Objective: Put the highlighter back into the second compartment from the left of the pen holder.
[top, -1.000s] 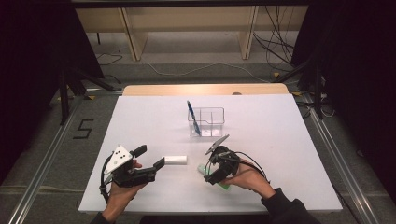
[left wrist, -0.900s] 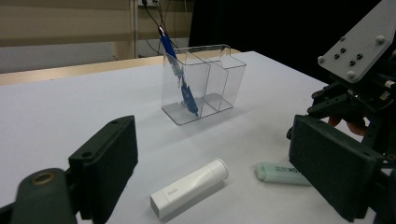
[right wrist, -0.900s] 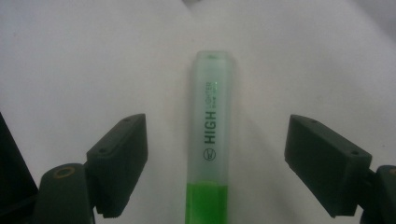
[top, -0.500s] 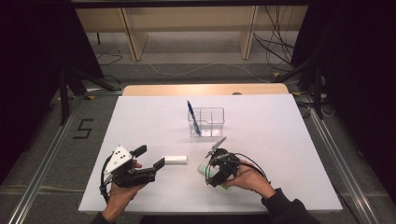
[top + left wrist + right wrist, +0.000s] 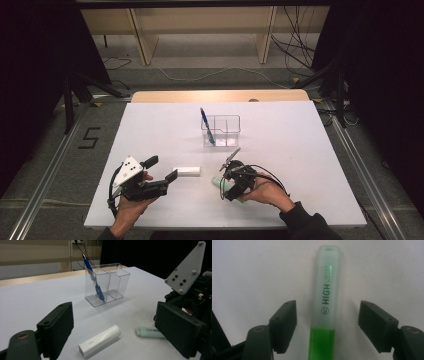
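Observation:
A green highlighter [image 5: 325, 302] with a frosted cap lies flat on the white table [image 5: 280, 150]. My right gripper [image 5: 327, 322] points down over it with one jaw on each side. The jaws have just been closing, and a gap still shows between each pad and the highlighter [image 5: 216, 181]. My left gripper [image 5: 162, 169] hovers open at the front left, aimed at a white capped stick [image 5: 186, 171] that lies just past its fingertips. In the left gripper view the white stick [image 5: 100, 340] lies between the open jaws of my left gripper [image 5: 117, 315], with the highlighter [image 5: 150, 332] to its right.
A clear two-compartment holder [image 5: 221, 131] stands mid-table with a blue pen [image 5: 207, 126] leaning in its left compartment. The holder [image 5: 107, 285] and pen [image 5: 93, 280] are beyond both grippers. Wooden furniture and cables lie past the table's far edge.

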Demonstrator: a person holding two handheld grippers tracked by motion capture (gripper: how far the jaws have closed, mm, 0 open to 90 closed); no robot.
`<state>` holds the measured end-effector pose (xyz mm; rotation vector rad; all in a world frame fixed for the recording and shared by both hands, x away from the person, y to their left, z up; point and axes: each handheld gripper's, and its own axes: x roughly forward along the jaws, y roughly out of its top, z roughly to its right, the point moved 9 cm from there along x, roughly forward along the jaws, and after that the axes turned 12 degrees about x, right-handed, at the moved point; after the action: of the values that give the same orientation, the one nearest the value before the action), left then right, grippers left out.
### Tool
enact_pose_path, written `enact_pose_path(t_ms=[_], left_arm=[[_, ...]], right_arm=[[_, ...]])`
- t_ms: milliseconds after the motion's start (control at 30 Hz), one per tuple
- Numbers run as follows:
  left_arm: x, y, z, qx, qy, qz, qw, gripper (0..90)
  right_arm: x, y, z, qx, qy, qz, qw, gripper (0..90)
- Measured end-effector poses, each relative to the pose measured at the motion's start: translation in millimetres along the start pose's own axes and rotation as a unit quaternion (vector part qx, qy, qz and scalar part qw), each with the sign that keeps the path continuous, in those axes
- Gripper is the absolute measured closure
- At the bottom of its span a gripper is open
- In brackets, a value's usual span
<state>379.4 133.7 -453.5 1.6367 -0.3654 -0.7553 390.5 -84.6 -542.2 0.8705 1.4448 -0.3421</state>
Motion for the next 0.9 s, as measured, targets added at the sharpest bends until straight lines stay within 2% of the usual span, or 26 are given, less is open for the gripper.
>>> enact_pose_path(t_ms=[167, 467, 900], left_arm=[[-1.1, 0.1, -2.1, -0.002, 0.001, 0.002, 1.0000, 15.0], [-0.9, 0.3, -0.9, 0.000, 0.001, 0.001, 1.0000, 15.0], [-1.3, 0.8, -1.2, -0.001, 0.002, 0.003, 1.0000, 15.0]], right_arm=[[0.1, 0.6, 0.0, 0.004, -0.001, -0.004, 1.0000, 35.7], [1.1, -3.4, 0.6, -0.007, -0.005, -0.015, 0.9998, 42.8], [1.1, -8.5, 1.8, -0.011, -0.009, -0.036, 0.9992, 51.4]])
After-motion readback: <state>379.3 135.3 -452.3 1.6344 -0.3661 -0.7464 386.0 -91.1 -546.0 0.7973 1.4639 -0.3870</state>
